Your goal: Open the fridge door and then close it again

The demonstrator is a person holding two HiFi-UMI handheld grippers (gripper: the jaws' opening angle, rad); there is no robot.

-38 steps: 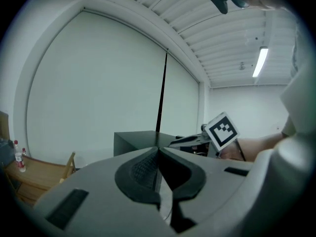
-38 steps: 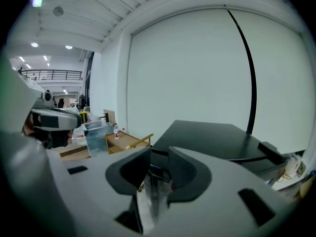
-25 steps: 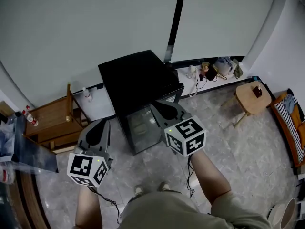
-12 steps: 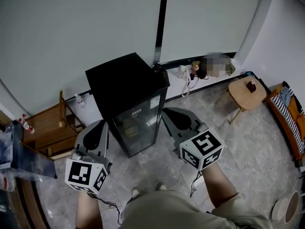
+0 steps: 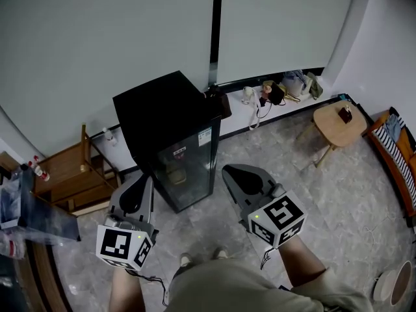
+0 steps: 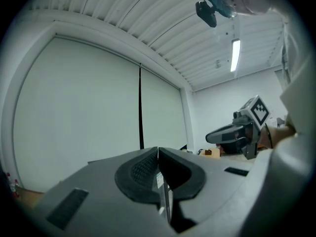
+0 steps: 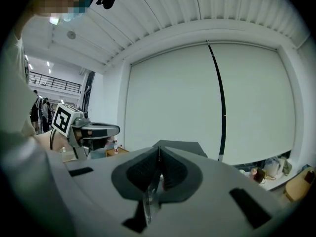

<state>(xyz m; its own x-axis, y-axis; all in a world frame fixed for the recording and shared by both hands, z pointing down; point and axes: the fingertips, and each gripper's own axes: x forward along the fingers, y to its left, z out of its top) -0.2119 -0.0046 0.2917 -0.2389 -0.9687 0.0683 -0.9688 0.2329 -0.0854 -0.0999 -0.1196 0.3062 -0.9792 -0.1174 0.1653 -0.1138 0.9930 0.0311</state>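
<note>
the black fridge stands on the floor just ahead with its glass door shut, so the task looks either not begun or already done. opening it would mean reaching for the door's edge. the left gripper and right gripper have their fingers pressed together, holding and touching nothing.

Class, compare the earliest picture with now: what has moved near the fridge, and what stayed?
The right hand-held gripper has drawn back from the fridge door toward the person; the left hand-held gripper has backed off too. The door stays closed, and both grippers stay shut and empty.
</note>
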